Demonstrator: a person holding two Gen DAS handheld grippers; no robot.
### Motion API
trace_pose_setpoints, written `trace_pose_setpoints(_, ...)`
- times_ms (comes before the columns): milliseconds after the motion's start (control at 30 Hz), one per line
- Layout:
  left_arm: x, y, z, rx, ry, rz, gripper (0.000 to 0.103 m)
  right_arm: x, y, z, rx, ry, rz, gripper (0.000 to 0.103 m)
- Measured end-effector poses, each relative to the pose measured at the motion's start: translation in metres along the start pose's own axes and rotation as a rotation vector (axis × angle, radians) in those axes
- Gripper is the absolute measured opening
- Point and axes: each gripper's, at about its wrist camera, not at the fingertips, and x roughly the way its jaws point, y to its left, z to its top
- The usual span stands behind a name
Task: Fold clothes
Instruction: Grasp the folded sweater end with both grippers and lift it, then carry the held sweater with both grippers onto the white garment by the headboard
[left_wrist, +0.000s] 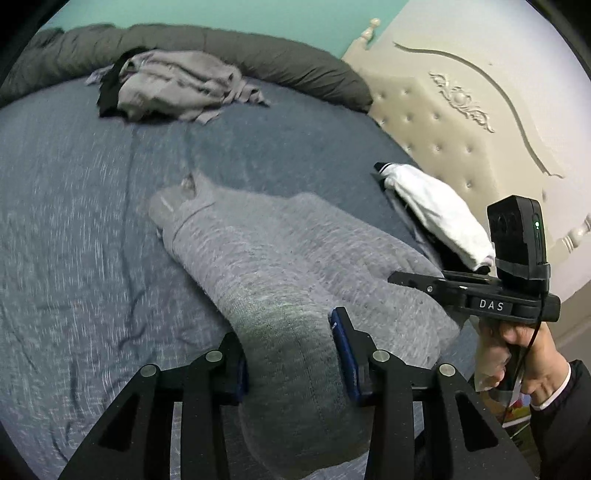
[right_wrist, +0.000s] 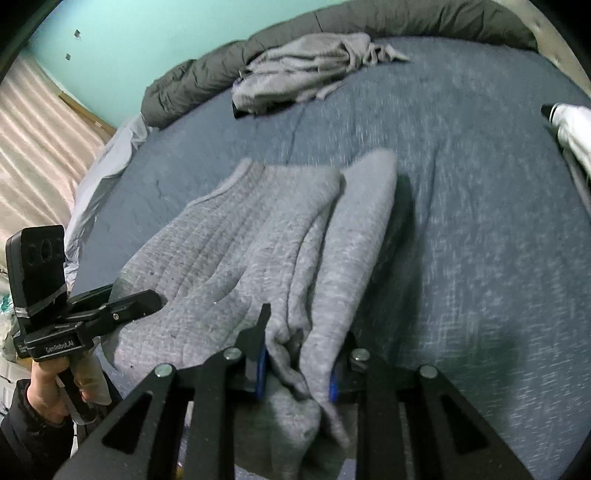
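Grey knit fabric fills the foreground of both wrist views. Left gripper (left_wrist: 291, 354): its blue-padded fingers are clamped on a thick bunched fold of the grey sweater (left_wrist: 280, 258). Right gripper (right_wrist: 297, 365): jaws narrowed onto a gathered edge of the same garment, the pads pressing on the cloth. Held at these two points, the sweater is raised off the bed at the near edge, while its far end rests on the blue-grey bedsheet (left_wrist: 74, 206) toward the middle of the bed.

No containers are in view; the bed carries everything. A loose pile of grey and black clothes (left_wrist: 173, 85) lies near the far edge, against a dark grey rolled duvet (left_wrist: 258, 51). A white garment (left_wrist: 439, 214) with dark trim lies at the headboard edge.

Seen from the left wrist only: the cream tufted headboard (left_wrist: 461, 110) and the hand (left_wrist: 524, 354) holding the right gripper's handle. Seen from the right wrist only: the left gripper's handle in a hand (right_wrist: 48, 384), a striped curtain (right_wrist: 33, 147) beyond the bed's left edge, and the teal wall (right_wrist: 147, 44) with two small marks.
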Motion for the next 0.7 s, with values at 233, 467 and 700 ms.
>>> trace_pose_setpoints(233,-0.008,-0.029,0.017,0.043,-0.03,-0.006,0.042,-0.015,0.003,0.031,-0.012,-0.058,-0.005,0.022)
trace_pose_setpoints(467,-0.009,-0.057,0.037,0.084,-0.045,-0.014,0.042,-0.041,-0.005,0.049,-0.025,-0.1,-0.019,0.022)
trace_pose_setpoints(700,-0.011,-0.095,0.068,0.125,-0.072,-0.035,0.041,-0.069,-0.013,0.063,-0.02,-0.144,-0.038,0.022)
